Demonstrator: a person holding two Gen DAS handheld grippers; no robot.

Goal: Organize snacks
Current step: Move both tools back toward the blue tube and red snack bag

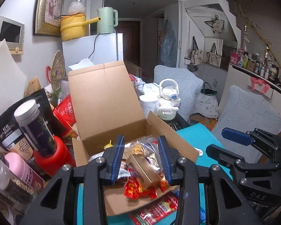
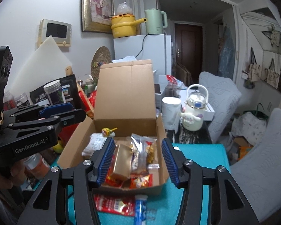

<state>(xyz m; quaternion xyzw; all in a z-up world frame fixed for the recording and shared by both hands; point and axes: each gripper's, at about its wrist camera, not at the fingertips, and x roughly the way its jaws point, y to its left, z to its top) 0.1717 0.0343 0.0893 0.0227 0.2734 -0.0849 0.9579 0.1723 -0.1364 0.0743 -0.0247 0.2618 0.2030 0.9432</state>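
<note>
Corrugated cardboard box (image 2: 125,103), lid flap upright at back, sits on teal mat (image 2: 202,155). Inside: crinkly foil snack packs (image 2: 142,150), a smooth gold carton (image 2: 121,161), a white pouch. Red pack (image 2: 112,204) & blue tube (image 2: 140,210) lie on mat by front edge. Left gripper (image 1: 141,157) narrow, empty; right gripper (image 2: 138,159) partly open, empty. Jars crowd box's left; right side freer.

A lived-in home is showing itself here: a white fridge (image 2: 142,50) is carrying a yellow pot (image 2: 123,26) and green kettle (image 2: 155,21), a framed picture (image 2: 97,6) is hanging, and tote bags (image 1: 213,55) are dangling beside padded chairs (image 2: 221,97).
</note>
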